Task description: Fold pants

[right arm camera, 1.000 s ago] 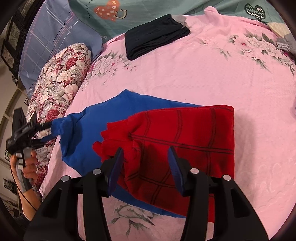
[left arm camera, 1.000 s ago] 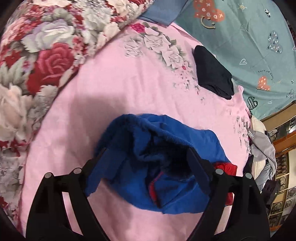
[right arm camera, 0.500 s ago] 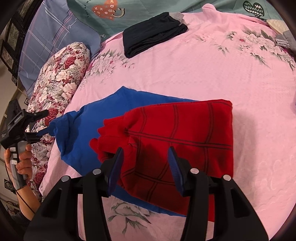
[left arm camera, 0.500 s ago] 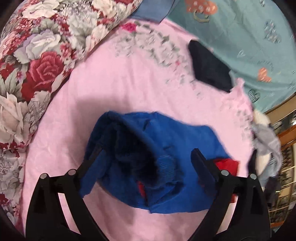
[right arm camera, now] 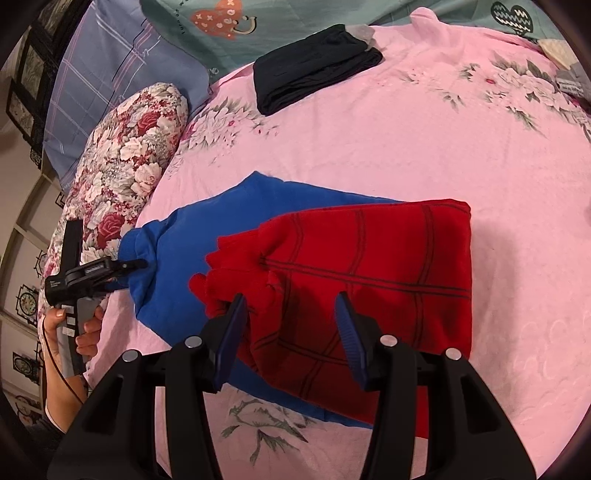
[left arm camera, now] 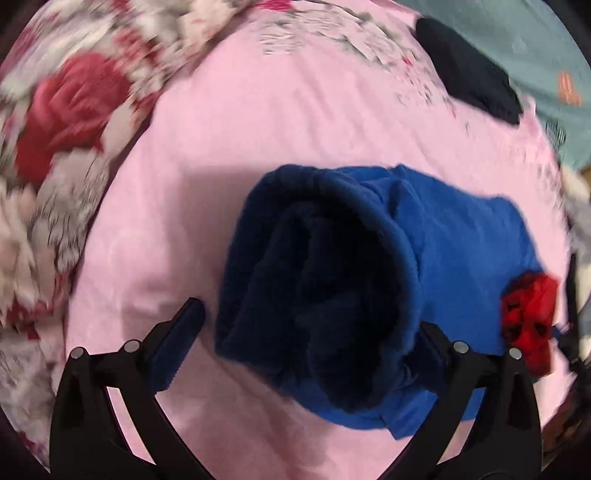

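Note:
The pants (right arm camera: pixel 362 266) lie on the pink bed sheet (right arm camera: pixel 406 140). They are blue with a red checked part folded on top. The blue waistband end (left arm camera: pixel 332 280) bunches up between my left gripper's fingers. My left gripper (left arm camera: pixel 306 336) is open, its fingers spread to both sides of the bunched blue cloth. From the right wrist view the left gripper (right arm camera: pixel 136 264) sits at the blue end of the pants. My right gripper (right arm camera: pixel 291 314) is open just above the near edge of the red part.
A folded black garment (right arm camera: pixel 314 66) lies at the far side of the bed. A floral pillow (right arm camera: pixel 125 155) lies along the left side. A teal printed cover (right arm camera: pixel 258 22) and a blue checked pillow (right arm camera: pixel 110 74) lie behind.
My left gripper has moved in closer to the bunched blue end, which now fills more of its view. The left view is blurred with motion. My right gripper has stayed nearly still.

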